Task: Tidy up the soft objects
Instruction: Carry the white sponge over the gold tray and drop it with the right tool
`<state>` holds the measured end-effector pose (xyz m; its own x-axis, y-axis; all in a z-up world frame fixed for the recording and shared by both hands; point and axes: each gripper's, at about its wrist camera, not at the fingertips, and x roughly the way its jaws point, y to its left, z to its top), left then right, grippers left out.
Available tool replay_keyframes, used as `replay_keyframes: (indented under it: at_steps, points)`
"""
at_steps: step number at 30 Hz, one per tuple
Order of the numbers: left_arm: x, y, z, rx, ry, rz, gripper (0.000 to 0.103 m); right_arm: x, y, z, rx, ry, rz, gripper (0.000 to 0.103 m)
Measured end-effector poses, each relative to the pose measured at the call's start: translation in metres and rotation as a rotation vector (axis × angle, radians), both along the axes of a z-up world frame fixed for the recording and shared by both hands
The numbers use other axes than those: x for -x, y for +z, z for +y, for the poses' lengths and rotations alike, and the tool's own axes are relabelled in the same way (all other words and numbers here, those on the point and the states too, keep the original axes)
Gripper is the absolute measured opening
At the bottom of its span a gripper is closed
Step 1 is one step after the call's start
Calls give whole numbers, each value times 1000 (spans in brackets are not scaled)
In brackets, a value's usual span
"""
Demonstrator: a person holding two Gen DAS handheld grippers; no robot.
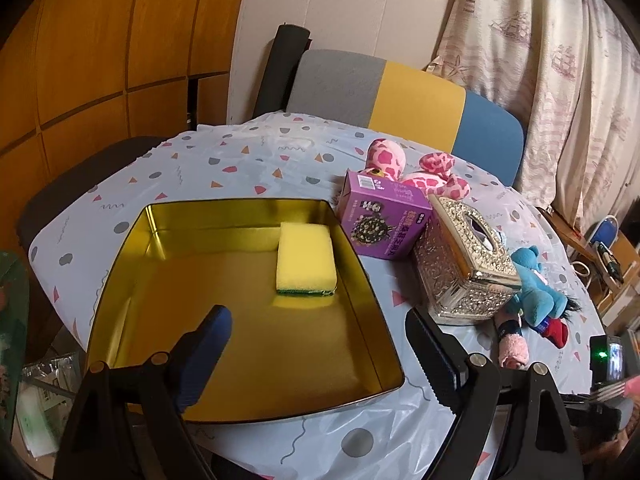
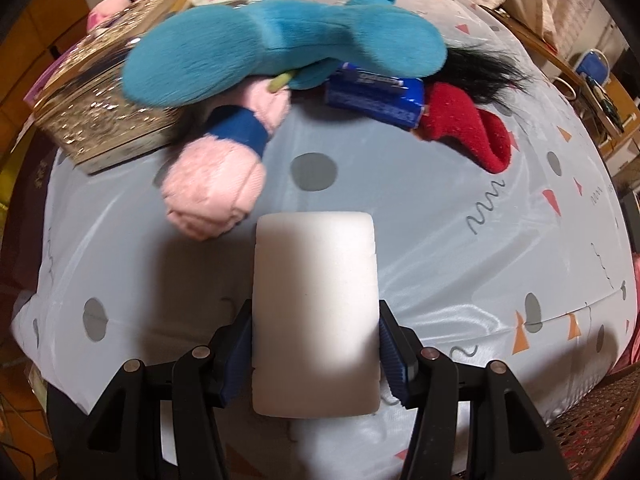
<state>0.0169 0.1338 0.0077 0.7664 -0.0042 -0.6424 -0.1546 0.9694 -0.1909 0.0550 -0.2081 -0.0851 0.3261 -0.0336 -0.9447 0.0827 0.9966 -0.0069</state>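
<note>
- One gold tin tray (image 1: pixel 120 280) sits at the left of the surface (image 1: pixel 224 160), on its patterned cloth.
- The left gripper (image 1: pixel 316 344) hangs over the tray's near end, fingers (image 1: pixel 204 344) spread wide with nothing between them.
- One yellow sponge (image 1: pixel 306 258) with a green underside lies inside the tray, against its right wall.
- One purple carton (image 1: pixel 384 216) stands just right of the tray; its print is too small to read.
- Two pink spotted plush pieces (image 1: pixel 432 176) lie behind the carton.
- One glittery tissue box (image 1: pixel 464 268) touches the carton.
- One blue plush toy (image 2: pixel 280 40) lies beside that box, over a pink rolled cloth (image 2: pixel 216 192), a blue packet (image 2: pixel 376 100) with unreadable lettering, and a red sock (image 2: pixel 468 132).
- The right gripper (image 2: pixel 316 344) has its fingers pressed on one white sponge block (image 2: pixel 316 312), held above the cloth.
</note>
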Motion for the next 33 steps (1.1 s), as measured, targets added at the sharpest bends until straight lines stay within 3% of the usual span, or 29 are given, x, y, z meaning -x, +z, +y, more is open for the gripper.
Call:
replay_keyframes:
  at_steps: [11,18,23,29,33]
  points:
    - [6,-11,30,25,72,29,89,21,27,73,-114,173,-61,56]
    - [20,-8,68,30,178,21,89,-14,62,143,-153,457,-166,56]
    - [30,-10,92,42,243,24,89,-30,84,221,-196,639,-193,57]
    - [33,-13,107,57,274,32,89,-49,71,276,-224,729,-174,57]
    - [34,-18,112,64,287,42,89,-63,50,297,-223,717,-122,58]
